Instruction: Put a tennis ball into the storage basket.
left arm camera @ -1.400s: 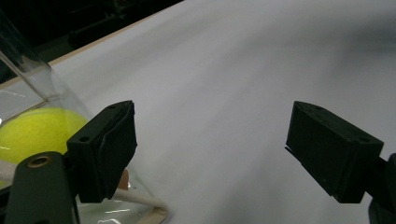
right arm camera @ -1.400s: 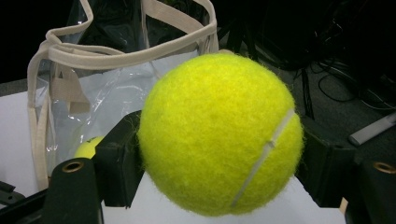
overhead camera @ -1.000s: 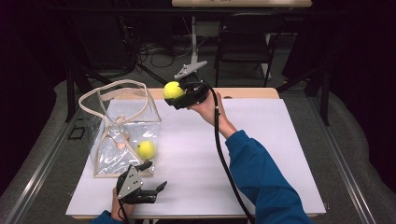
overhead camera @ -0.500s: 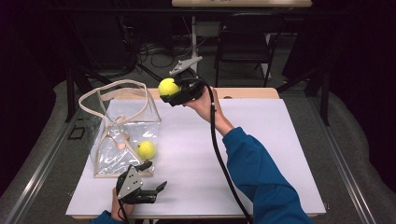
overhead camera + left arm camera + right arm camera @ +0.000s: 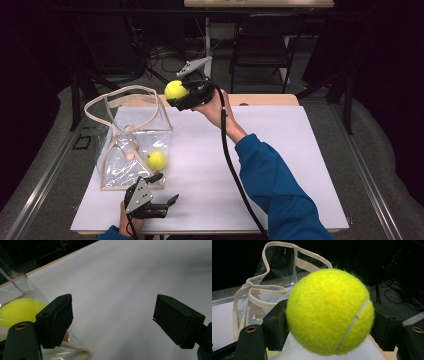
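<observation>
right tongs (image 5: 176,95): clamped on a tennis ball (image 5: 175,89), held above the far edge of the table (image 5: 280,150), just beside the clear bag (image 5: 132,145) rim | left tongs (image 5: 162,192): jaws wide apart, gripping nothing, low over the table at the bag's near corner | second ball (image 5: 156,160): inside the bag

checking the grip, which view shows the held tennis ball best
The right gripper view: the held tennis ball sits close up, with the right gripper jaws pressing on both its sides. The high view shows it small, raised near the clear bag.
</observation>
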Available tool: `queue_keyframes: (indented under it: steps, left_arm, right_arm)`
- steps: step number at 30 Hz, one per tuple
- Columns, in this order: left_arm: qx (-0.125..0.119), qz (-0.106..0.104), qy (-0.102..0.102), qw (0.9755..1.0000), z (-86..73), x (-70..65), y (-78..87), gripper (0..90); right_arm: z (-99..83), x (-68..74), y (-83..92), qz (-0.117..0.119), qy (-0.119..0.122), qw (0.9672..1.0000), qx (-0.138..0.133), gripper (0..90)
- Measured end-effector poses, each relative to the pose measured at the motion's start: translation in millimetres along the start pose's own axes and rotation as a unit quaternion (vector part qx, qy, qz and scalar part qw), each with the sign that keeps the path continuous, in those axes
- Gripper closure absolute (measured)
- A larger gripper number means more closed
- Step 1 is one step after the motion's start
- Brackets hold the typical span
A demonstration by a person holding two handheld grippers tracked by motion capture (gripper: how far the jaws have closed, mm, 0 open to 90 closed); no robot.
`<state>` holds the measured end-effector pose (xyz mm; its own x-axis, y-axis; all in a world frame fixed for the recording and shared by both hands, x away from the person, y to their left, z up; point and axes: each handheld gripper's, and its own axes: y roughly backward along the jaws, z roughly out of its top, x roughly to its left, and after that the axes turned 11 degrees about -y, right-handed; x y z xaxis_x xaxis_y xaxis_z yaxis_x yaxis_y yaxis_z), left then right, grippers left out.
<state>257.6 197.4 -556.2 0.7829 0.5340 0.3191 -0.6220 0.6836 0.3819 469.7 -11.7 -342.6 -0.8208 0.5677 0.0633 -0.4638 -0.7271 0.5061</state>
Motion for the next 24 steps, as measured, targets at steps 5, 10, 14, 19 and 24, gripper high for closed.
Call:
queue_keyframes:
  steps: [5,10,14,19,24]
  left_arm:
    - [-0.001,0.000,0.000,1.0000,0.0,0.0,-0.2,15.9]
    - [-0.001,0.000,0.002,1.0000,-0.1,0.1,0.2,15.9]
    - [-0.002,-0.001,0.002,1.0000,-0.1,0.1,0.2,15.9]
    - [-0.003,0.000,0.003,1.0000,0.1,-0.3,0.5,15.9]
    - [-0.003,0.000,0.003,1.0000,0.1,-0.2,0.6,15.9]
  right_arm:
    - [4.1,2.9,-2.7,0.001,0.002,1.0000,0.001,26.2]
    - [7.0,5.6,-5.7,0.004,0.005,1.0000,0.002,26.2]
    - [9.2,6.5,-7.4,0.005,0.006,1.0000,0.000,26.2]
    - [13.3,9.3,-9.4,0.006,0.009,0.9999,0.002,26.2]
    - [18.5,13.5,-10.5,0.007,0.011,0.9999,-0.001,26.2]
